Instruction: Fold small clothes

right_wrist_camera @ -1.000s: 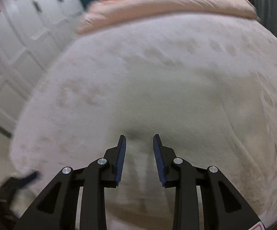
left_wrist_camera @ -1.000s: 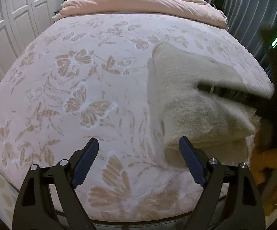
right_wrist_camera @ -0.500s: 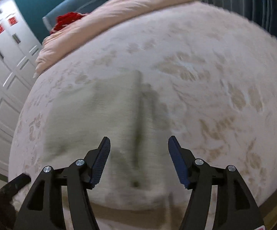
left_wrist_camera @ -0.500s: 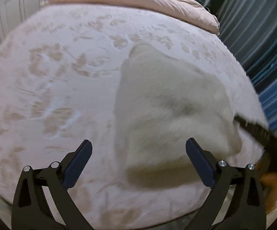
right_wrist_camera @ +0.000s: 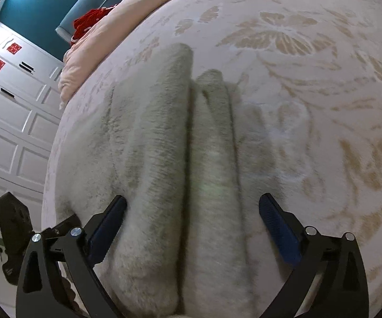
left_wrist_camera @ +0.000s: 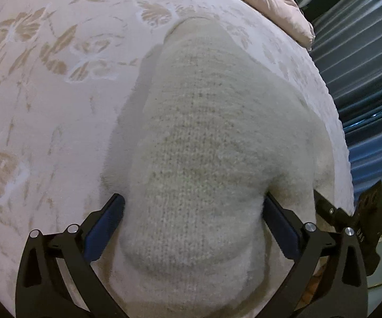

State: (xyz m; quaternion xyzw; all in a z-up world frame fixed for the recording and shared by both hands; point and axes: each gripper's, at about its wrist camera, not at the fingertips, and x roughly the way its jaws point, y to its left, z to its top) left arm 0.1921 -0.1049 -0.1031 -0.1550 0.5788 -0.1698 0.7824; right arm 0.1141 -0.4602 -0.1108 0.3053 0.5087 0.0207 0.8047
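Observation:
A folded cream knitted garment [left_wrist_camera: 212, 143] lies on the bed near its front edge. My left gripper [left_wrist_camera: 193, 225] is open, its two blue pads on either side of the garment's near end. In the right wrist view the same garment [right_wrist_camera: 164, 159] shows as stacked folded layers. My right gripper [right_wrist_camera: 193, 225] is open and straddles the garment's near end from the other side. The right gripper's body [left_wrist_camera: 368, 228] shows at the right edge of the left wrist view. The left gripper's body [right_wrist_camera: 16, 238] shows at the left of the right wrist view.
The bed has a pale pink cover [left_wrist_camera: 45, 92] with tan butterfly print. A pink duvet [left_wrist_camera: 283, 2] lies at the head, with a red item [right_wrist_camera: 90, 23] beside it. White wardrobe doors [right_wrist_camera: 8, 111] stand to one side and blue curtains [left_wrist_camera: 363, 79] to the other.
Both grippers have moved in close to the folded garment and now straddle it. The right gripper has opened wide from nearly shut. The garment lies flatter on the bed.

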